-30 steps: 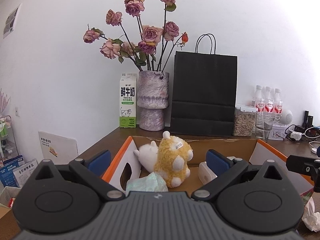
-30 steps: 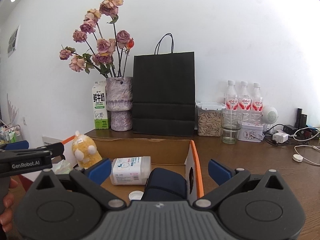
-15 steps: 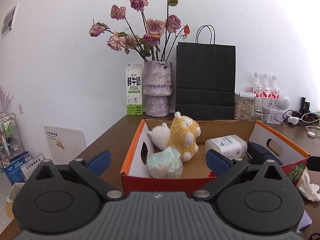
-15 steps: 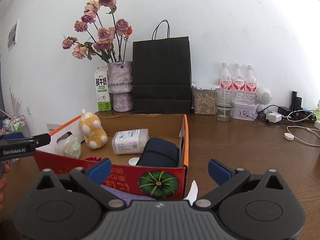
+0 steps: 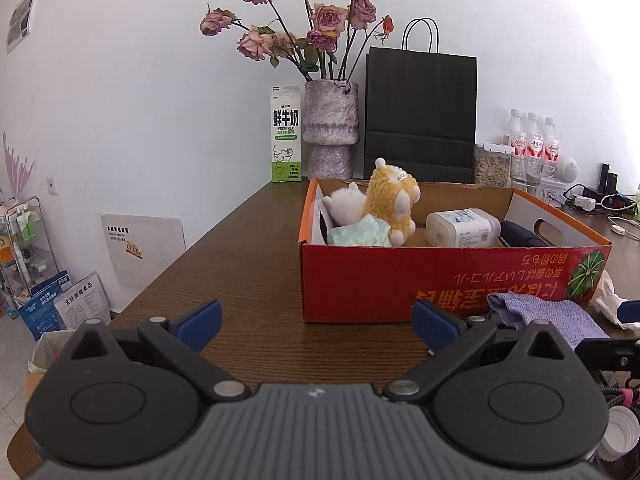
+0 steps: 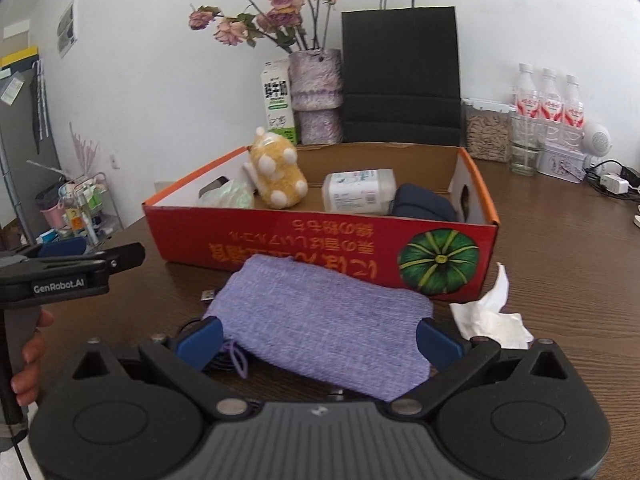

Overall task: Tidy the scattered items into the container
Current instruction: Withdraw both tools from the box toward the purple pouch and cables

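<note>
A red cardboard box (image 6: 320, 240) (image 5: 440, 276) stands on the brown table. It holds a yellow plush (image 6: 278, 174) (image 5: 392, 198), a white plush (image 5: 346, 206), a pale green bag (image 6: 228, 196) (image 5: 362, 232), a white jar (image 6: 360, 192) (image 5: 460, 228) and a dark blue pouch (image 6: 424, 204) (image 5: 520, 236). A purple knit cloth (image 6: 320, 320) (image 5: 544, 314) lies in front of the box, between the fingers of my open right gripper (image 6: 320, 338). Beside it lies a crumpled white tissue (image 6: 492, 312) (image 5: 608, 296). My left gripper (image 5: 316, 320) is open and empty over bare table, left of the cloth.
Along the back wall stand a milk carton (image 5: 286, 134), a vase of dried roses (image 5: 330, 128), a black paper bag (image 5: 420, 116), a seed jar (image 6: 486, 130), water bottles (image 6: 548, 96) and chargers with cables (image 6: 612, 184). A white bottle cap (image 5: 618, 436) lies at the near right. The table's left edge drops to the floor.
Both grippers have pulled back from over the box and come down toward the table in front of it. The purple cloth now lies between the right gripper's fingers.
</note>
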Demonstrator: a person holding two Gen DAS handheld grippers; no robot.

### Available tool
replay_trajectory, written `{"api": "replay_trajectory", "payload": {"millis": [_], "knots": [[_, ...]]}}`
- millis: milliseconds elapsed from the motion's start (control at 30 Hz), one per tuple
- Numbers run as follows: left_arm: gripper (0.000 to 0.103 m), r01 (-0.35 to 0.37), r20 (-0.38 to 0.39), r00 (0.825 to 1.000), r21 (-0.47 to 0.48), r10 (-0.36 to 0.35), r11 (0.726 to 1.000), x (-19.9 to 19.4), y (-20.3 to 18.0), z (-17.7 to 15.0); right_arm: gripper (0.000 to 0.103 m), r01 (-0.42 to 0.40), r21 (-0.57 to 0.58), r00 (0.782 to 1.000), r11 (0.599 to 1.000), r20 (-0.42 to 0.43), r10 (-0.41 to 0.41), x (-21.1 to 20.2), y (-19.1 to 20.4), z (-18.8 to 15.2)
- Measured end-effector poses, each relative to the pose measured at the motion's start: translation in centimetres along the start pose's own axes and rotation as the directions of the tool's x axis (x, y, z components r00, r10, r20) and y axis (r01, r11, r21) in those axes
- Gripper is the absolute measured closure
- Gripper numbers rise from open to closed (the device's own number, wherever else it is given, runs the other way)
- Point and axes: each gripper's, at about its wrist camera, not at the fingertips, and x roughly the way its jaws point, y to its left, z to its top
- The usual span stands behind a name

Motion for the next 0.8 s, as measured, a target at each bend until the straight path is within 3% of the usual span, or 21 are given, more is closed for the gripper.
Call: {"api": "replay_trajectory", "payload": {"millis": [233,433,533,600,667,700,733,800], "knots": [[0.0,0.004,-0.002,1.0,-0.02,-0.004,1.0,-0.9,1.4,-0.5,0.0,-0.009,-0.06,0.999,0.998,-0.05,0.006,1.7,2.5,0.2],[0.0,0.005,-0.008,1.0,-0.033,-0.005,0.999,-1.0,2.2,-0.8,0.004,0.003,0.01,0.996,1.0,-0.089,-0.002,3.6,1.3,1.0],[0.0,0.006,-0.014,1.0,-0.043,-0.007,0.999,-1.1,2.6,-1.0,0.023,-0.017,0.07,0.996,0.997,-0.085,0.023,3.5,0.3,1.0],[0.0,0.012,-0.022,1.0,-0.046,-0.013,0.999,-1.0,2.6,-1.0,0.049,-0.023,0.106,0.997,0.994,-0.07,0.03,3.0,-0.2,1.0],[0.0,0.024,-0.027,0.999,-0.042,-0.025,0.999,-1.0,2.3,-1.1,0.065,-0.04,0.142,0.997,0.989,-0.054,0.048,2.5,-0.9,1.0],[0.0,0.03,-0.03,0.999,-0.037,-0.032,0.999,-1.0,2.0,-1.2,0.079,-0.039,0.155,0.998,0.987,-0.044,0.047,2.2,-1.2,1.0],[0.0,0.04,-0.033,0.999,-0.03,-0.041,0.999,-1.1,1.7,-1.2,0.086,-0.037,0.161,0.998,0.986,-0.036,0.043,2.0,-1.4,1.0],[0.0,0.063,-0.038,0.997,-0.015,-0.064,0.998,-1.1,0.9,-1.3,0.089,-0.028,0.181,0.999,0.983,-0.015,0.031,1.4,-2.1,0.9]]}}
